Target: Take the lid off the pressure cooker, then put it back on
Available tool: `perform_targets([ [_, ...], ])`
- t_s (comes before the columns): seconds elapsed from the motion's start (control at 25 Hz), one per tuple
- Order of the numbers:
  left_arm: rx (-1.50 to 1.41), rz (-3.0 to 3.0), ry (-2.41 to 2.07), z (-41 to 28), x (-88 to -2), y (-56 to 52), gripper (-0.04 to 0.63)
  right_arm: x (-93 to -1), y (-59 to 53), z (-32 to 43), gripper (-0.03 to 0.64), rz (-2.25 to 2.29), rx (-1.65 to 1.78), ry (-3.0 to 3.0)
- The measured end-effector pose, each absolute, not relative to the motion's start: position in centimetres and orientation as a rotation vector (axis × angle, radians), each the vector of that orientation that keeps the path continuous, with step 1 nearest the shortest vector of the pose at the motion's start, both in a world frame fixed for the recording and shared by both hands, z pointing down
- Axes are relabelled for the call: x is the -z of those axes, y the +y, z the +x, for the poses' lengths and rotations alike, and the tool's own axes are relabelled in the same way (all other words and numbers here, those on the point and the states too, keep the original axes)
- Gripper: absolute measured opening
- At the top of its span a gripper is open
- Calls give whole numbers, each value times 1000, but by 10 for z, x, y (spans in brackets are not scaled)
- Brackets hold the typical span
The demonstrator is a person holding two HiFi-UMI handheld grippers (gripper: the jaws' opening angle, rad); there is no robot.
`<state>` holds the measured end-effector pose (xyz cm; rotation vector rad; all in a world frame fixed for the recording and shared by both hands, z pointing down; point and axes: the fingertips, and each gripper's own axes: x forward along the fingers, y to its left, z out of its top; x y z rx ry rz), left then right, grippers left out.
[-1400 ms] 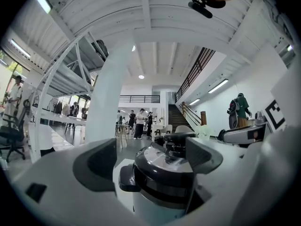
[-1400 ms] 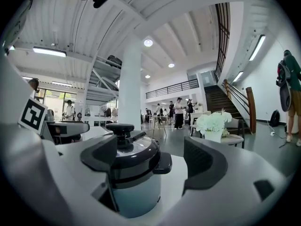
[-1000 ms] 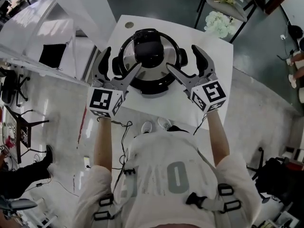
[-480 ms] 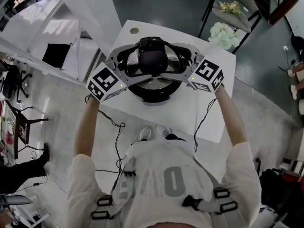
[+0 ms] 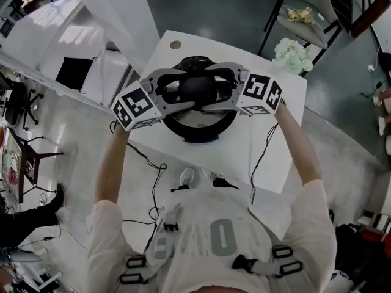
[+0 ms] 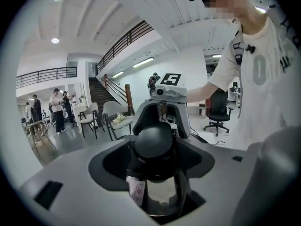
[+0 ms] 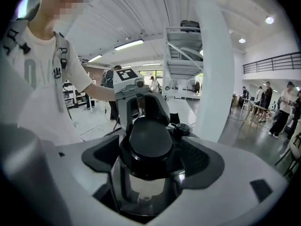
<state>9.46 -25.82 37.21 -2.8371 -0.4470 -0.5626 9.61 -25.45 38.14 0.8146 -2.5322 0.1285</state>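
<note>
Black lid handle [image 5: 195, 89] atop pressure cooker [image 5: 198, 130], upper centre, white worktop [image 5: 238, 157] beneath. Closing round handle: left claw [image 6: 155, 145]; right claw [image 7: 150, 149] spread, handle between jaws, lid [image 5: 195, 117] seated on cooker.

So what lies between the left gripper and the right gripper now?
The black lid handle. The left gripper is closing its jaws round it; the right gripper faces it opposite. Head view and both gripper views show this.
</note>
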Motion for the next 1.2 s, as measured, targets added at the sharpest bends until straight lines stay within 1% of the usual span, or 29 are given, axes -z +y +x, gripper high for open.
perform_targets([
  [0.08,580,-2837,-460,95,-375,-258,286,-384,-258,96,363,802,-130,-2526],
  [0.12,582,-2838,-466,95,-377,-259,276,-385,-260,96,338,798,-128,-2523],
  [0.28,567,-2847,-489,95,-377,-261,275,-385,-261,94,287,767,-112,-2513],
  [0.44,562,-2856,-500,94,-376,-261,273,-384,-260,93,287,770,-108,-2516],
  [0.76,651,-2835,-553,91,-378,-264,273,-384,-264,90,285,818,-118,-2498],
  [1.04,699,-2830,-636,94,-382,-264,273,-386,-262,94,285,974,-173,-2420],
  [1.2,715,-2818,-654,91,-382,-268,273,-386,-262,93,285,1150,-238,-2337],
])
